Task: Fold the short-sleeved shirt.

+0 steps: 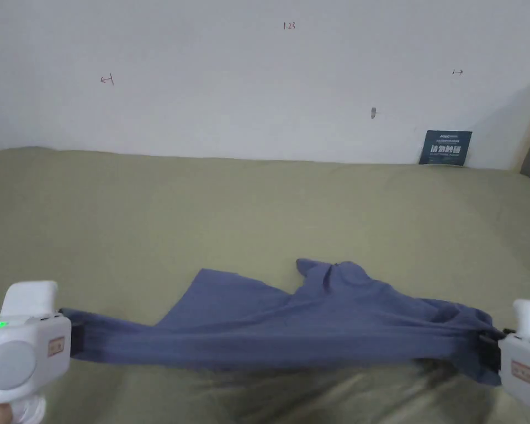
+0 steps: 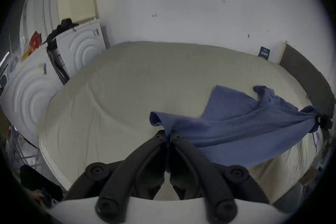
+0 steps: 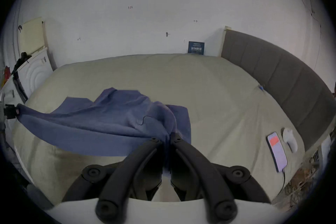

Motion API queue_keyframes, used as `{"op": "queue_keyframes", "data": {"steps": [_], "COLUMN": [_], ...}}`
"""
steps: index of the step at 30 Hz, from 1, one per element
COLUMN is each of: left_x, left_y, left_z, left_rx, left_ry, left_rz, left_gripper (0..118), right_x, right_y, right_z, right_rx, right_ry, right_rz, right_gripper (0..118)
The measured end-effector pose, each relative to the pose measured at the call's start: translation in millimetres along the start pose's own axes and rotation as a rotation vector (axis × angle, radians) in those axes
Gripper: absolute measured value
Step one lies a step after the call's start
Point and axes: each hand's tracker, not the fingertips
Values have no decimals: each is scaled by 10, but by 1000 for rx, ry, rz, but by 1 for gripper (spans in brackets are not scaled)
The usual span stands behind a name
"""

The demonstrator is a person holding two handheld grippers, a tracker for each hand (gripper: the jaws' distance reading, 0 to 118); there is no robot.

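Our left gripper [image 2: 168, 137] and right gripper [image 3: 166, 138] both pinch the blue shirt [image 1: 291, 326], probably its corners; we should pull evenly, then lay it flat.

Head cam looks down over bed [image 1: 148, 221] twd wall; gripper cams low, close, both share bed

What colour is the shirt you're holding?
The shirt is plain blue, no pattern; the head view shows it best.

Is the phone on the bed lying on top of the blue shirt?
No, the phone lies on the bare bed sheet beside the white controller, well apart from the blue shirt.
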Motion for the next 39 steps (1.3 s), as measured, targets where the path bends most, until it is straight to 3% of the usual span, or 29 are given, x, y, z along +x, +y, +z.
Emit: {"op": "queue_keyframes", "data": {"steps": [6, 15, 16, 17, 18, 19, 20, 21, 23, 24, 25, 27, 28, 30, 32, 37, 38, 39], "left_x": [-93, -247, -256, -270, -254, -265, -275, -287, -340, -353, -368, -395, -403, -419, -462, -579, -538, -539], "left_y": [-636, -747, -750, -744, -759, -758, -772, -791, -847, -863, -888, -963, -980, -1040, -1033, -799, -711, -652], "left_z": [8, -260, -247, -235, -187, -168, -145, -103, 48, 92, 139, 250, 258, 237, 169, -98, -168, -304], "left_rx": [-78, -189, -186, -187, -181, -175, -176, -168, -126, -132, -128, -118, -124, -130, -158, -147, -151, -167], "left_ry": [-68, -104, -107, -110, -101, -85, -67, -33, 7, 9, 8, -5, -10, -24, -39, -44, -48, -59], "left_rz": [-21, 45, 56, 64, 65, 57, 44, 35, 13, 10, 12, 21, 20, 21, 19, -2, -9, -25], "left_gripper": [3, 4, 7, 29, 67, 104, 118, 114, 104, 95, 79, 0, 0, 0, 0, 0, 8, 24], "right_x": [66, 67, 58, 50, 37, 14, -20, -88, -294, -394, -495, -680, -773, -984, -1123, -1333, -1353, -1359], "right_y": [-710, -816, -808, -794, -773, -771, -773, -721, -743, -764, -787, -841, -873, -976, -1011, -999, -983, -974], "right_z": [12, -166, -147, -114, -78, -26, 23, 179, 354, 440, 508, 500, 523, 534, 480, 408, 396, 384], "right_rx": [-138, -192, -190, -186, -183, -182, -174, -58, -96, -64, -25, -26, -20, 24, -20, -28, -30, -29], "right_ry": [4, 2, 2, 0, -14, -22, -31, -70, -59, -47, -20, 48, 55, 51, 127, 143, 147, 151], "right_rz": [-32, -35, -32, -35, -42, -48, -56, -35, 34, 33, 24, 32, 38, 31, 56, 121, 128, 129], "right_gripper": [7, 9, 17, 48, 89, 118, 110, 106, 106, 101, 87, 12, 0, 0, 0, 0, 0, 0]}}
